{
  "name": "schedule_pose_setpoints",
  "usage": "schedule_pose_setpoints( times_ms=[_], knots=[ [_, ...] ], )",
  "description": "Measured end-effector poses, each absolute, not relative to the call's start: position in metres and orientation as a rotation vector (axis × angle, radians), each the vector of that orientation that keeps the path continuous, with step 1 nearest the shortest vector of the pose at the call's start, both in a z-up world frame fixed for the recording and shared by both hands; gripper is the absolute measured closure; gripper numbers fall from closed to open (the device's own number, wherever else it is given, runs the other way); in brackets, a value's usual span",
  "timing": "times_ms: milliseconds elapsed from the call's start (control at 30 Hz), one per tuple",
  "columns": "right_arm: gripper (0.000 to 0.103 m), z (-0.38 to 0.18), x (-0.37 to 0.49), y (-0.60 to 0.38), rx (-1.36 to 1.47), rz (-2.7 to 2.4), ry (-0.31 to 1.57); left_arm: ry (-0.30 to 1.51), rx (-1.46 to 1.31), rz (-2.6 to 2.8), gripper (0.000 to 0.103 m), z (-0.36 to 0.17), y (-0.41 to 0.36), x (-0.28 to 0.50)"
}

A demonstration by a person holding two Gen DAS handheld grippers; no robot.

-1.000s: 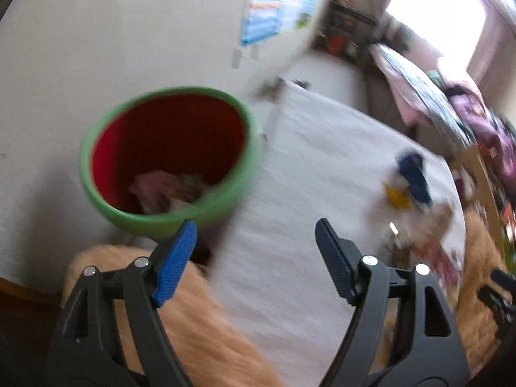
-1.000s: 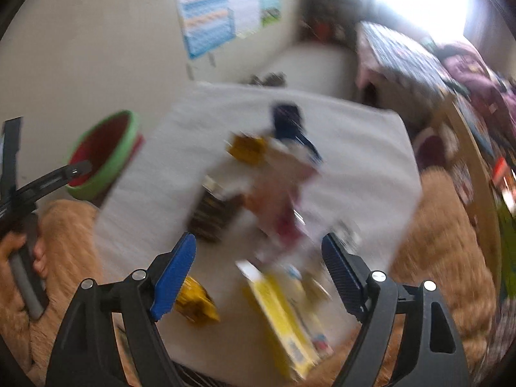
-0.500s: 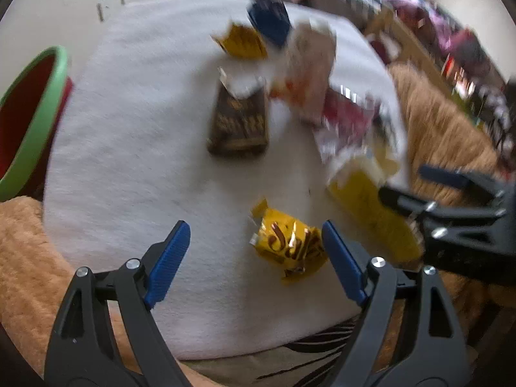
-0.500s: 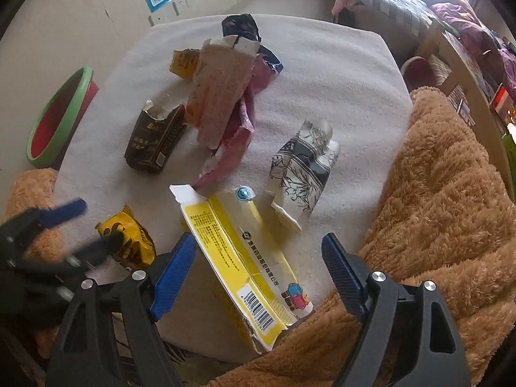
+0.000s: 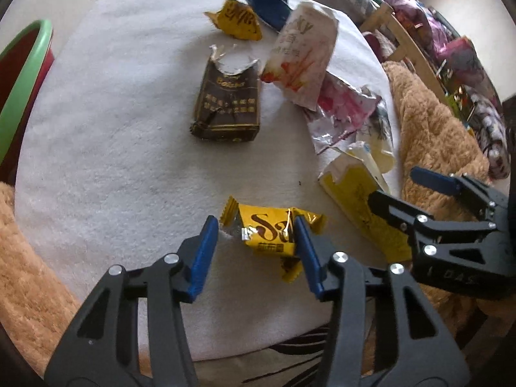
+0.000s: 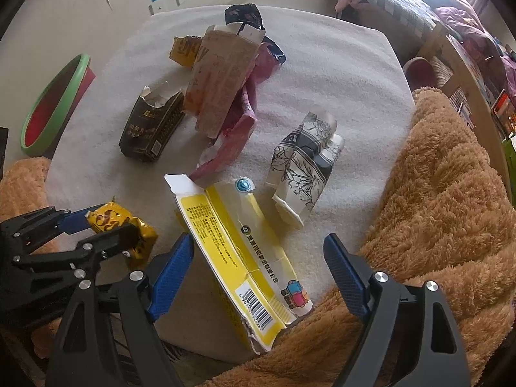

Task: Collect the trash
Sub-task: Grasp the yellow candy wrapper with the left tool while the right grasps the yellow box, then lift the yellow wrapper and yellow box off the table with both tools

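Trash lies on a white towel-covered table. My left gripper is open with its jaws on either side of a yellow snack wrapper, which still lies on the towel; it also shows in the right wrist view. My right gripper is open over a flattened yellow carton, also seen in the left wrist view. A dark brown box, a pale torn bag, a second yellow wrapper and a black-and-white pouch lie farther off.
A green-rimmed red bin stands off the table's left edge, also in the right wrist view. A tan fleece blanket lies along the right and near sides. A pink wrapper and a dark blue wrapper lie among the trash.
My left gripper swung from the bin to the table, came down and narrowed around the yellow wrapper. My right gripper lowered over the yellow carton.
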State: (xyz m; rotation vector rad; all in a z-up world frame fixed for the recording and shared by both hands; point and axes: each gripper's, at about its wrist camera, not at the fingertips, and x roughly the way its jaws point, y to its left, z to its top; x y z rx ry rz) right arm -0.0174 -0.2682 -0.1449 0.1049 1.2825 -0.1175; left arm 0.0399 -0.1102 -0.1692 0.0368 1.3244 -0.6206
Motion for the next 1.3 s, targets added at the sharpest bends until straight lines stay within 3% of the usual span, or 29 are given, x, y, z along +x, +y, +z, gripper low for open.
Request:
schedule_pose_setpoints(
  times_ms=[433,500,633,667,767,900,967,1033,1133,1233,1300],
  knots=[
    [0.022,-0.139,-0.019,-0.279,0.141,-0.166,1.243,1.328,0.149,-0.654,0.046,-0.17,-0.126,0.029],
    [0.022,-0.139,-0.018,-0.276,0.127,-0.159,1.252,1.325,0.173,-0.669,0.051,-0.171,-0.129,0.025],
    [0.022,-0.143,-0.017,-0.271,0.109,-0.146,1.273,1.314,0.132,-0.681,0.07,-0.167,-0.125,0.026],
    [0.022,-0.144,-0.017,-0.271,0.108,-0.144,1.276,1.318,0.104,-0.675,0.083,-0.167,-0.121,0.029],
    [0.022,-0.146,-0.016,-0.268,0.099,-0.133,1.288,1.303,-0.015,-0.606,0.089,-0.163,-0.098,0.041],
    [0.023,-0.153,-0.015,-0.255,0.047,-0.088,1.324,1.254,-0.145,-0.517,0.089,-0.154,-0.064,0.053],
    [0.03,-0.157,-0.015,-0.249,0.021,-0.072,1.338,1.242,-0.169,-0.497,0.089,-0.153,-0.056,0.057],
    [0.051,-0.161,-0.015,-0.244,0.003,-0.05,1.354,1.235,-0.186,-0.48,0.089,-0.152,-0.049,0.058],
    [0.071,-0.16,-0.016,-0.242,0.009,-0.03,1.344,1.237,-0.204,-0.474,0.089,-0.151,-0.044,0.062],
    [0.084,-0.156,-0.014,-0.241,0.044,-0.005,1.312,1.239,-0.209,-0.472,0.089,-0.15,-0.042,0.063],
    [0.085,-0.153,-0.007,-0.238,0.073,0.023,1.289,1.241,-0.21,-0.47,0.089,-0.15,-0.042,0.063]
  ],
)
